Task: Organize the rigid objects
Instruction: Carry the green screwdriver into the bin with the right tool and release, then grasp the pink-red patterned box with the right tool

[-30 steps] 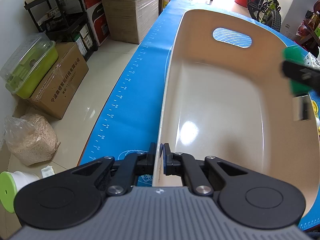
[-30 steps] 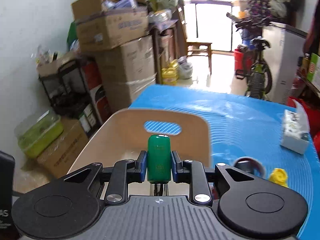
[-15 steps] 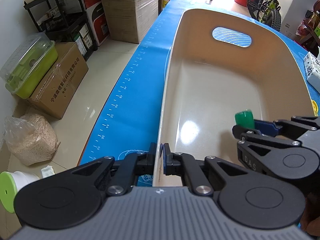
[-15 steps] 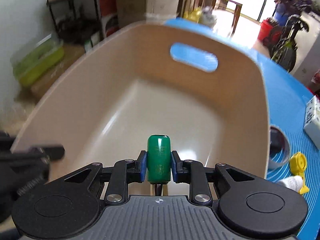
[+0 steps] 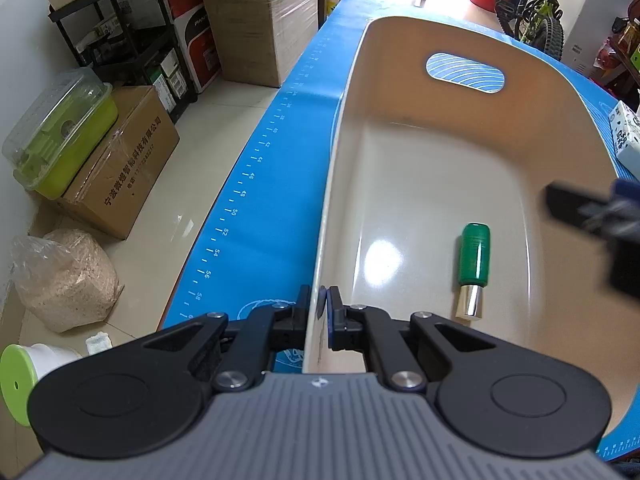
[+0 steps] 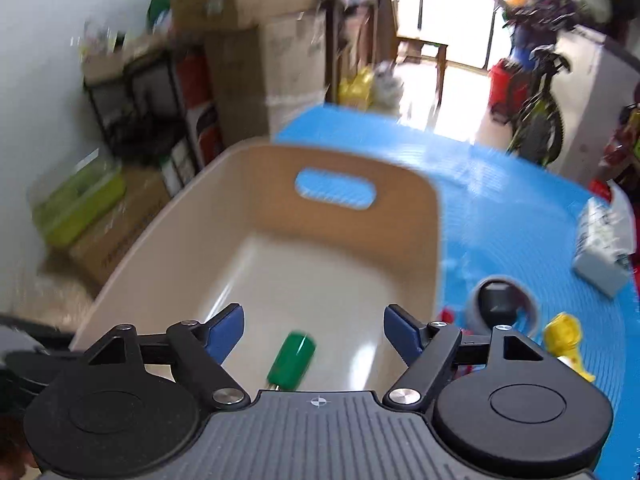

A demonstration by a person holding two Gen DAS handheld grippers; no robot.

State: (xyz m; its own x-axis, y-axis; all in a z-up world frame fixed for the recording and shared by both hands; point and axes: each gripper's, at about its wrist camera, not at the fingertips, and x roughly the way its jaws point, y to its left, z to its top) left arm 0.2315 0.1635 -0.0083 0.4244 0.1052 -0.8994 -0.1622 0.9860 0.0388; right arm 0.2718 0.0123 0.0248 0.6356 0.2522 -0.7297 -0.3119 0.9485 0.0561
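Note:
A beige plastic bin (image 5: 568, 128) with a handle slot sits on the blue mat (image 5: 256, 208). My left gripper (image 5: 323, 308) is shut on the bin's near rim. A green-handled tool with a silver tip (image 5: 474, 260) lies loose on the bin floor; it also shows in the right wrist view (image 6: 292, 360). My right gripper (image 6: 314, 330) is open and empty, above the bin's near end (image 6: 280, 280); it shows blurred at the right edge of the left wrist view (image 5: 596, 216).
On the mat right of the bin lie a roll of tape (image 6: 502, 304), a yellow-capped tube (image 6: 568, 340) and a white packet (image 6: 604, 244). Cardboard boxes (image 5: 120, 156), a shelf rack and a sack stand on the floor to the left. A bicycle (image 5: 536, 8) stands at the back.
My right gripper opened and let go of the green-handled tool, which now lies on the bin floor. The right gripper rose and drew back. The left gripper has not moved.

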